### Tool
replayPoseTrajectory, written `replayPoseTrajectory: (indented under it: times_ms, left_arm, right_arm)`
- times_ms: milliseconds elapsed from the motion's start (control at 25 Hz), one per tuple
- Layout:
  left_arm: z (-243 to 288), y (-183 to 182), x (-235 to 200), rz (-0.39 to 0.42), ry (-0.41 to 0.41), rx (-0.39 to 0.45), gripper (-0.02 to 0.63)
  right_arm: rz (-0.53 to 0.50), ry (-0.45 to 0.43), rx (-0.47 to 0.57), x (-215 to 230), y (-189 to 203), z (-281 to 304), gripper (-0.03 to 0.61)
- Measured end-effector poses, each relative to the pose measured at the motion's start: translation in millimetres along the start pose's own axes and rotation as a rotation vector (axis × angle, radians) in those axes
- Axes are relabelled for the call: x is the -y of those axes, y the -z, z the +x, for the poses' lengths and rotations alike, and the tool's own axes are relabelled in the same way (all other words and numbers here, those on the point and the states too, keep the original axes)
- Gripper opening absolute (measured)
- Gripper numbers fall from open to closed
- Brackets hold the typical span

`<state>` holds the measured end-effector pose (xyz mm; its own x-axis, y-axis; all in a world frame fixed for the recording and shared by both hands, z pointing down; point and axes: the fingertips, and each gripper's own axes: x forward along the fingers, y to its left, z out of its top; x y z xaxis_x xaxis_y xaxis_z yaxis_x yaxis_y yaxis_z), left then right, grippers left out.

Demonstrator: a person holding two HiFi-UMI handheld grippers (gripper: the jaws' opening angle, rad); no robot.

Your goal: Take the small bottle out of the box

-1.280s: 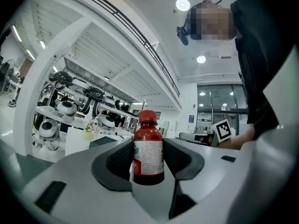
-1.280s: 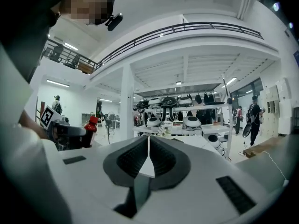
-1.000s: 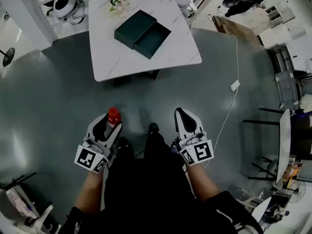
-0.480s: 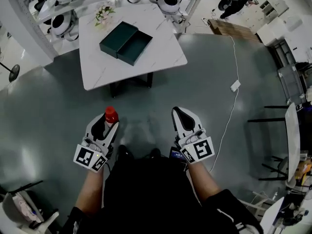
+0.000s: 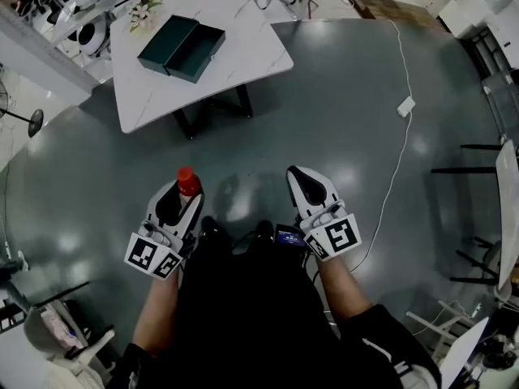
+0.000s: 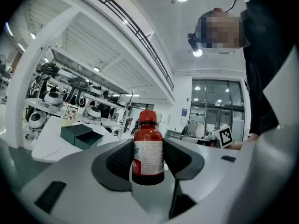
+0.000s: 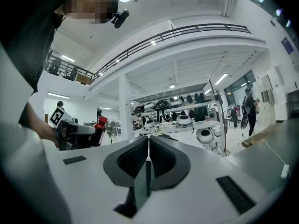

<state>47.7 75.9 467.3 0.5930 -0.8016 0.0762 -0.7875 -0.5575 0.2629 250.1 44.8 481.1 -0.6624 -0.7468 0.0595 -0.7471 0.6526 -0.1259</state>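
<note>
Between left hand-held gripper (image 6: 147,164) jaws, small bottle (image 6: 148,148)

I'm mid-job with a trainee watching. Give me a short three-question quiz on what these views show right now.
1. True or false: the small bottle lies inside the box.
2. The right gripper is: A) open wide; B) shut with nothing between its jaws; C) shut on a cap.
3. What is the box resting on?
Key: 1 false, the left gripper is closed on it, well away from the box; 2 B; 3 the white table.
</note>
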Motion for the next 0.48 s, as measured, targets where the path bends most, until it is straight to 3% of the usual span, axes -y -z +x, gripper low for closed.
replayPoseTrajectory:
  times_ms: [240,480]
  left_arm:
    - [-17.0,6.1,1.7,-0.001,-0.055,-0.034,0.216]
    - [-27.6,-8.7,-4.5,0.056,-0.033,-0.001,0.215]
  right_arm:
    - [0.031,-0.053,-0.017,-5.7,12.4,4.5,0.037]
    - [0.053,0.022,-0.047,-16.2,13.0,9.8,0.034]
